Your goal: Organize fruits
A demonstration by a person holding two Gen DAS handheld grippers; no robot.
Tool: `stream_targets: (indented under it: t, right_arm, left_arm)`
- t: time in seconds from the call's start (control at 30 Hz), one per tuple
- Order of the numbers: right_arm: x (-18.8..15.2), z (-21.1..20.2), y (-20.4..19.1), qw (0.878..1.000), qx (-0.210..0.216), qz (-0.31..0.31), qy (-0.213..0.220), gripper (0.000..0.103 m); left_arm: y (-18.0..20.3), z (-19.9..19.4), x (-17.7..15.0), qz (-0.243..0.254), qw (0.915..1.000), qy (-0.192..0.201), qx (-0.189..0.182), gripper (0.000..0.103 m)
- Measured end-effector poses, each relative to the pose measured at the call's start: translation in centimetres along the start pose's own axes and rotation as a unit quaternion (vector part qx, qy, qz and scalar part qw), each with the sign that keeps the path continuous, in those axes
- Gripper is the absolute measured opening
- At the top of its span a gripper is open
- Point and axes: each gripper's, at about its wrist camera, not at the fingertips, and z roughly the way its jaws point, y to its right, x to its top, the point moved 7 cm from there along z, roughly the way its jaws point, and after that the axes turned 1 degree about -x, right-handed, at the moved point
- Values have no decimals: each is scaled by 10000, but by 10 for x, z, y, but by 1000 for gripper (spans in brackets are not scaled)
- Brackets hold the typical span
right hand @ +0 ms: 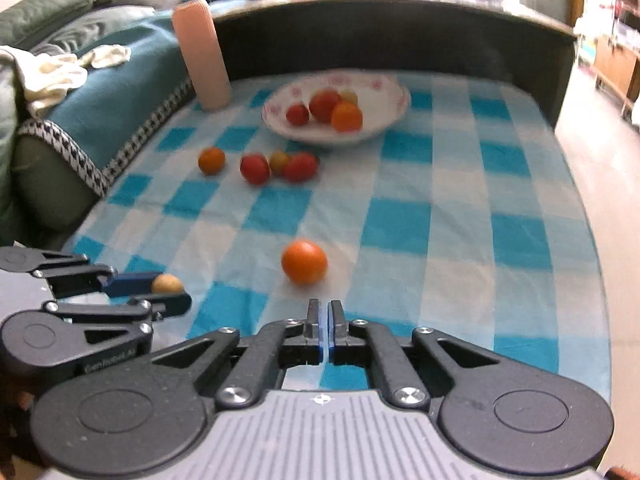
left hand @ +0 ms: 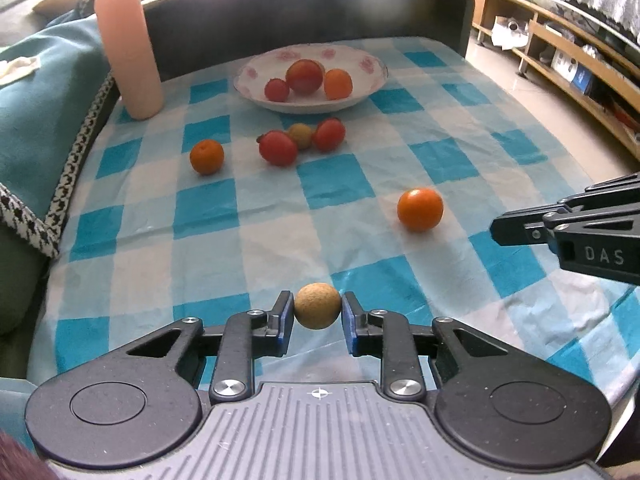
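My left gripper (left hand: 317, 312) is shut on a small tan round fruit (left hand: 317, 306) just above the checked tablecloth near its front edge; the same fruit (right hand: 167, 283) shows between the left fingers in the right wrist view. My right gripper (right hand: 324, 320) is shut with nothing between its pads, a little short of an orange (right hand: 304, 261). That orange (left hand: 420, 209) lies alone on the cloth. A white flowered bowl (left hand: 372, 62) at the back holds three red and orange fruits. In front of it lie another orange (left hand: 207, 156) and a cluster of two red fruits and a tan one (left hand: 301, 136).
A tall pink cylinder (left hand: 128, 50) stands at the back left beside the bowl. A dark raised wall (left hand: 304, 12) closes the table's far edge. A teal blanket (left hand: 44, 92) lies along the left side. Wooden shelves (left hand: 568, 60) and floor are to the right.
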Motion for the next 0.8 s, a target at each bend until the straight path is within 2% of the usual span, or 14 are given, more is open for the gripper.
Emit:
stream_targets:
  t: [0.07, 0.13, 0.2, 0.4, 0.5, 0.8]
  right_arm:
    - [8, 4, -3, 9999, 102, -3, -35, 27]
    - [14, 10, -6, 9999, 91, -15, -40, 40]
    - [19, 21, -9, 9999, 45, -113, -119, 48]
    - [21, 52, -12, 9988, -66, -315, -369, 49]
    - [26, 56, -15, 9991, 25, -306, -278, 47]
    - [32, 53, -15, 9989, -1, -198, -425, 45]
  left_arm:
    - [1, -1, 5, -39, 9999, 55, -124, 33]
    - [0, 2, 7, -101, 9997, 84, -205, 33]
    - [-3, 8, 8, -246, 9994, -7, -242, 33]
    - [-5, 13, 16, -321, 9991, 1, -281, 33]
    - [-6, 19, 17, -347, 9991, -85, -247, 33]
    - [-8, 24, 27, -492, 9983, -174, -267, 33]
